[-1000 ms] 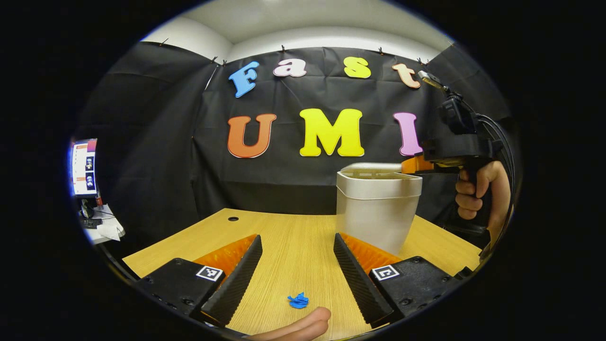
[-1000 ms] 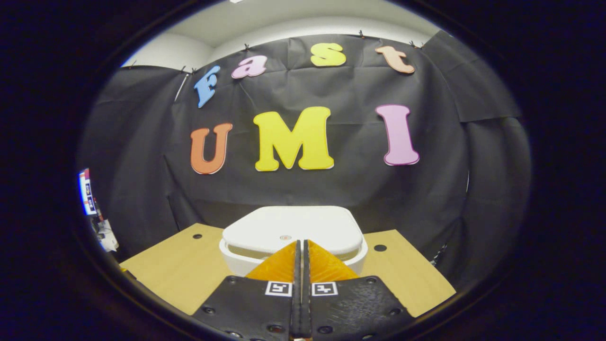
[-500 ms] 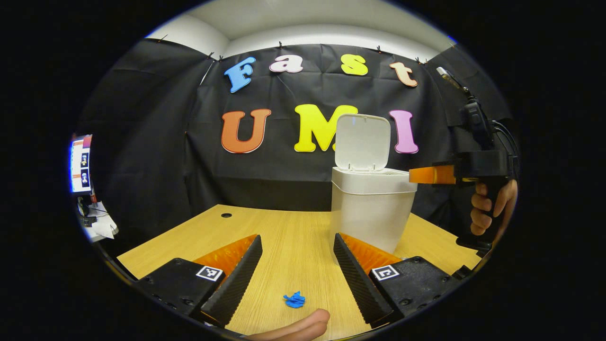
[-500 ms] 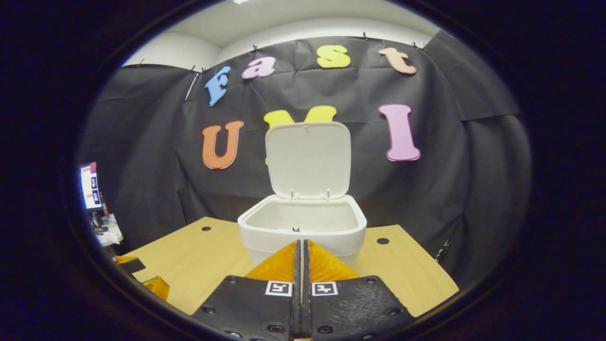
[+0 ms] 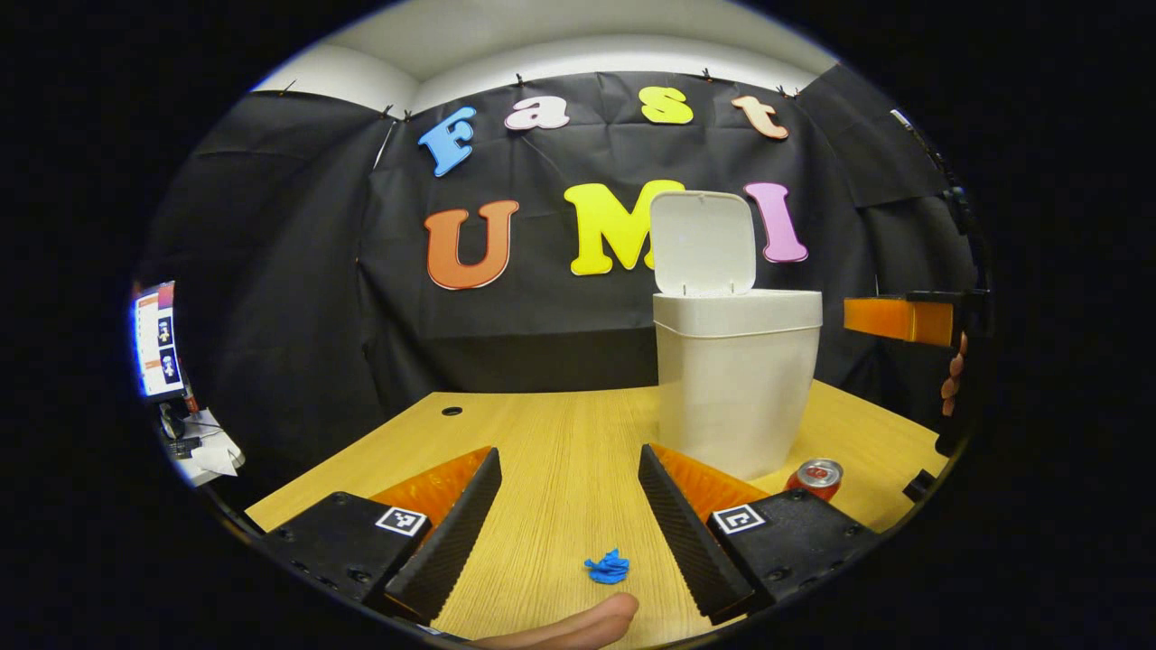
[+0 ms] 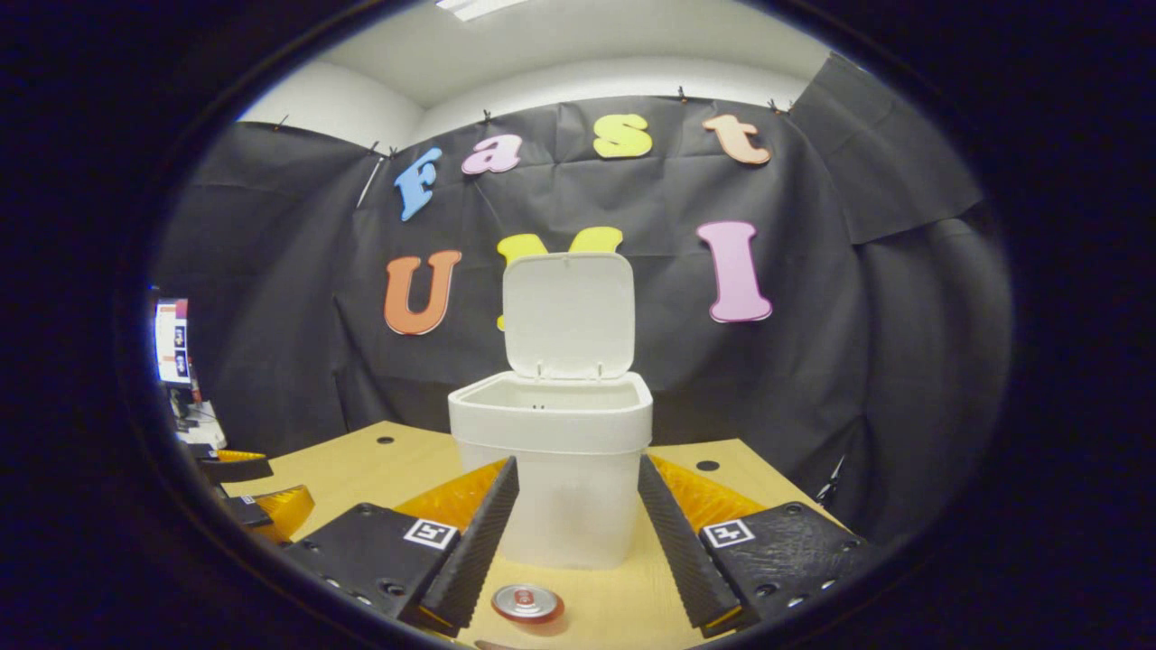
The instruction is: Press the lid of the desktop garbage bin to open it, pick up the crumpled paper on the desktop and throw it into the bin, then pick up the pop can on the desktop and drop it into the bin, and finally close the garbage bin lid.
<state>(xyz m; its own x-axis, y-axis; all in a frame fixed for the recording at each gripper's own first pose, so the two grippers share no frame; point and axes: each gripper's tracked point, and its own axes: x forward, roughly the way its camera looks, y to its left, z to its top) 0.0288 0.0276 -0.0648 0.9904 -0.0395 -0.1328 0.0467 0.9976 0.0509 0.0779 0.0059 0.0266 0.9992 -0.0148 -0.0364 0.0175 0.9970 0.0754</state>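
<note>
I see the garbage bin (image 6: 551, 478) standing on the counter (image 5: 560, 451) with its lid (image 6: 567, 314) tipped upright. My left hand-held gripper (image 5: 571, 533) is spread wide, low over the counter, the crumpled paper (image 5: 609, 567) lying between its fingers. My right hand-held gripper (image 6: 571, 542) is spread too, with the pop can (image 6: 526, 602) upright between its fingers, just before the bin.

Open-lidded bin (image 5: 736, 397) stands beyond crumpled paper (image 5: 608, 567).
</note>
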